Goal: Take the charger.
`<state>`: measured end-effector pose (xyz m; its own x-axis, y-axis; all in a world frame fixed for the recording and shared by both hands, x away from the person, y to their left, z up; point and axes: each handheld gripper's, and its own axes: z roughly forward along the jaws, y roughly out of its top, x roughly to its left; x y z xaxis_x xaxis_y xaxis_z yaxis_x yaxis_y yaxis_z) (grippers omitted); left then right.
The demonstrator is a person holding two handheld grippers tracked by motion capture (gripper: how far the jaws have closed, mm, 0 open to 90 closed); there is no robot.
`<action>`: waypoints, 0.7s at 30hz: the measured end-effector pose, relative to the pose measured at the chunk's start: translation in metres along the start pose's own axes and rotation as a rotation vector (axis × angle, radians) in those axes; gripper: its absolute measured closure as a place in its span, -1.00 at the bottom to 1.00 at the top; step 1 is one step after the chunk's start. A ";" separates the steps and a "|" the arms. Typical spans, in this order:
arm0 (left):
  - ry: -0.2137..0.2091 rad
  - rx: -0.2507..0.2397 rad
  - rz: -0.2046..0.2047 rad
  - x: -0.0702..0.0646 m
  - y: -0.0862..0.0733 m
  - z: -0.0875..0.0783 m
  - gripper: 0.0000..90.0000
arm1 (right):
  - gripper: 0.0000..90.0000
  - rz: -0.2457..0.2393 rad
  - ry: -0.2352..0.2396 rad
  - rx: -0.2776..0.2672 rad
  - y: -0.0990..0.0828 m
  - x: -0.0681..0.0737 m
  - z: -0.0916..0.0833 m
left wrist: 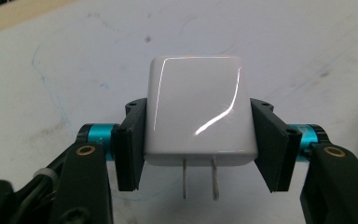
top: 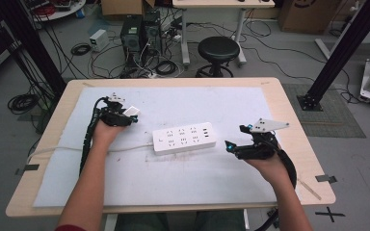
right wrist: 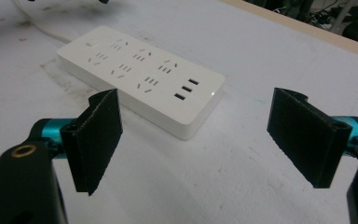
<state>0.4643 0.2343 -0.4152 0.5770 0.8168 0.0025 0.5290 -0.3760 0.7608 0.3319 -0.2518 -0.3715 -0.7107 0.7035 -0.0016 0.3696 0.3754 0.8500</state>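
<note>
High view: left gripper point(top: 125, 114) holds a white charger plug point(top: 131, 111) clear of the white mat point(top: 173, 187), up-left of the power strip point(top: 185, 137); right gripper point(top: 236, 145) waits just beside the strip's right end.

Left gripper view: pads point(left wrist: 129, 149) clamp the plug's flat sides, prongs point(left wrist: 199, 177) left free, probably for insertion.

Right gripper view: jaws wide apart, empty, power strip ahead — likely to steady it.

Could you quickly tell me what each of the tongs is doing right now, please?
Left tongs: shut on the white charger.
Right tongs: open, holding nothing.
</note>
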 end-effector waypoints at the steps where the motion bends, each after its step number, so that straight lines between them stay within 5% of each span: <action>1: -0.011 -0.019 0.007 -0.004 0.002 -0.008 -0.06 | -0.60 0.000 0.000 0.000 0.000 0.000 0.000; 5: -0.063 -0.101 0.056 -0.030 0.006 -0.050 -0.06 | -0.60 -0.013 0.032 0.002 0.005 0.003 -0.001; 11: -0.122 -0.157 0.148 -0.062 0.002 -0.094 -0.06 | -0.60 -0.017 0.064 0.010 0.008 0.009 0.001; 14: -0.150 -0.186 0.151 -0.073 -0.003 -0.104 -0.06 | -0.60 -0.022 0.070 0.008 0.009 0.011 0.002; 18: -0.215 -0.235 0.209 -0.096 -0.016 -0.119 -0.06 | -0.60 -0.024 0.095 0.019 0.005 0.018 0.007; 21: -0.236 -0.234 0.234 -0.102 -0.019 -0.124 -0.06 | -0.60 -0.025 0.104 0.025 0.003 0.021 0.009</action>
<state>0.3188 0.2126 -0.3494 0.8064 0.5878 0.0643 0.2264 -0.4074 0.8848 0.3239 -0.2307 -0.3736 -0.7776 0.6279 0.0327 0.3649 0.4084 0.8367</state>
